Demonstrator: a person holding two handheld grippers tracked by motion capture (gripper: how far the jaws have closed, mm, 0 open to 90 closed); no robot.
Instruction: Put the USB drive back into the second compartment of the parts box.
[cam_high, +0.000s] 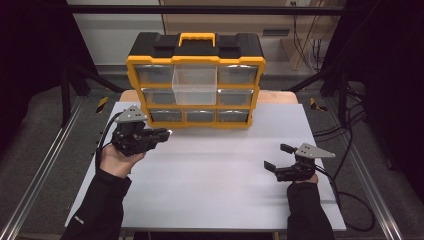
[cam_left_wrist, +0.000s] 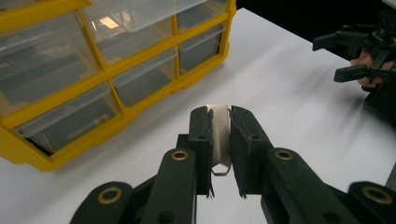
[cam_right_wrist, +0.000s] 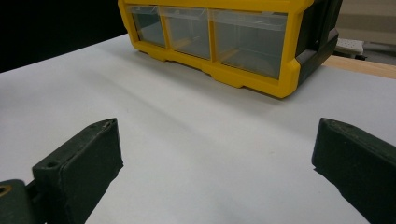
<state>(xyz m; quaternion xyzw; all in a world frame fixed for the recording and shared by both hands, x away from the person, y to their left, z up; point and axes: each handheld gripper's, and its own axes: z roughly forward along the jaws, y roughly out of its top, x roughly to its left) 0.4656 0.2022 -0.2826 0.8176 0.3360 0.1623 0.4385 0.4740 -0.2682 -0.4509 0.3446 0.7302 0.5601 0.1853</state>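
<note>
Left gripper (cam_left_wrist: 219, 140) clamped on a thin metal strip (cam_left_wrist: 219, 135) (shiny, upright between the pads), raised off the table (cam_high: 220, 175) near the organizer's (cam_high: 196, 85) left corner. Right gripper (cam_high: 279, 157) wide open, empty, near right.

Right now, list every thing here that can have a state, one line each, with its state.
Left gripper: shut on a small flat metal piece, held above the table.
Right gripper: open, nothing between its jaws.
Organizer case: upright at the table's far edge.
Top middle drawer: pulled out, looks empty.
Other drawers: pushed in.
Yellow handle: folded down.
</note>
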